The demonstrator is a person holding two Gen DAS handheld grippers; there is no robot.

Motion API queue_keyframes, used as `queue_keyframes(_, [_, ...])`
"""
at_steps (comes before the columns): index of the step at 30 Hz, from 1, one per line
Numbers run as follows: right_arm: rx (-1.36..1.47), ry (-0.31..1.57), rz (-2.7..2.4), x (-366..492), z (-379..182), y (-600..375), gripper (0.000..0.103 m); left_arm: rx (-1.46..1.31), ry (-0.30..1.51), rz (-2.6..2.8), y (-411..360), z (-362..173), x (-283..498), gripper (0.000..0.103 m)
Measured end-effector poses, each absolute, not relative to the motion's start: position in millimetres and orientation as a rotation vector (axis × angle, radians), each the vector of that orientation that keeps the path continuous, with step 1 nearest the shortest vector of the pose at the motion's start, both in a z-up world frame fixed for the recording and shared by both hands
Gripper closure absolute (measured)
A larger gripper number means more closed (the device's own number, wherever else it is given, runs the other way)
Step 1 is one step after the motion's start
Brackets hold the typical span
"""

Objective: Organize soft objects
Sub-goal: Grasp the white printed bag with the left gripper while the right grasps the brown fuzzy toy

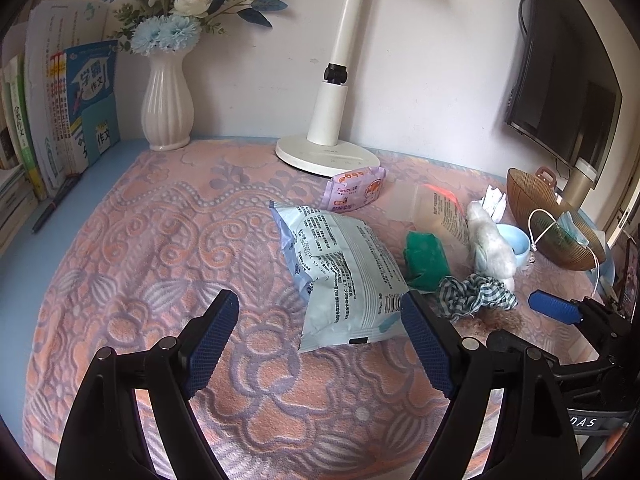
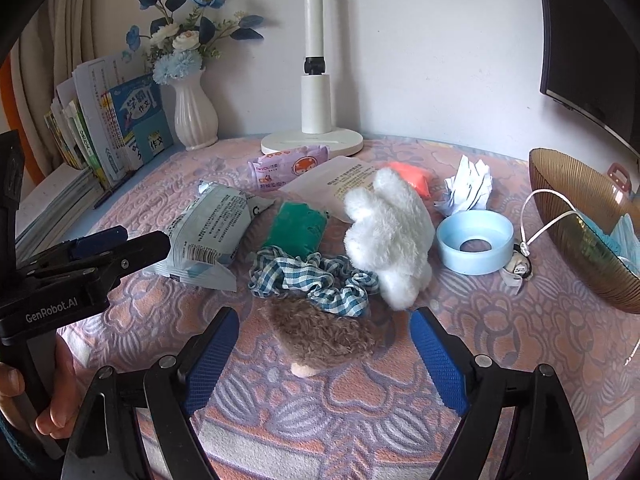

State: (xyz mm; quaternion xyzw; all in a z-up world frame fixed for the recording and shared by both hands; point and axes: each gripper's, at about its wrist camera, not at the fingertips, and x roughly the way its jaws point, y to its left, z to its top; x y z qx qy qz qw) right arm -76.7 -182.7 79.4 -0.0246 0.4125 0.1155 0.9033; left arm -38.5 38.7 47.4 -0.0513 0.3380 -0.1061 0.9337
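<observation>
Vase (image 1: 167, 102), lamp (image 1: 328, 120), books (image 1: 60, 112), monitor (image 1: 568, 80)

Each tool is matte black plastic, with two angular arms ending in blue, cross-hatched rubber pads. The left tool (image 1: 320, 344) shows round silver pivot screws at 8 and 4 o'clock of its view. The right tool (image 2: 324, 354) has the same screws. The left tool's body carries white "GenRobot.AI" lettering. A bare-skinned hand (image 2: 38, 398) shows at 8 o'clock above a dark teal cuff.
</observation>
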Motion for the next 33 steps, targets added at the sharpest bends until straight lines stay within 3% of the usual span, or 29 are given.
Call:
queue_keyframes(6, [-0.037,0.893,0.24,-72,75,-184,0.018,-0.112,0.775,-0.215,37,44,-29,0.021])
queue_keyframes(12, [0.004,0.985,0.262,-61,62,-188,0.035,-0.103,0.91,-0.21,16,50,-15,0.021])
queue_keyframes(18, [0.023,0.999,0.286,-61,61,-190,0.053,-0.058,0.898,-0.18,1,41,6,0.025])
queue_keyframes(24, [0.037,0.901,0.403,-76,76,-188,0.054,-0.06,0.851,-0.231,-1,36,1,0.044])
queue_keyframes(33, [0.138,0.836,0.429,-82,87,-203,0.054,-0.147,0.716,-0.302,15,69,-29,0.045])
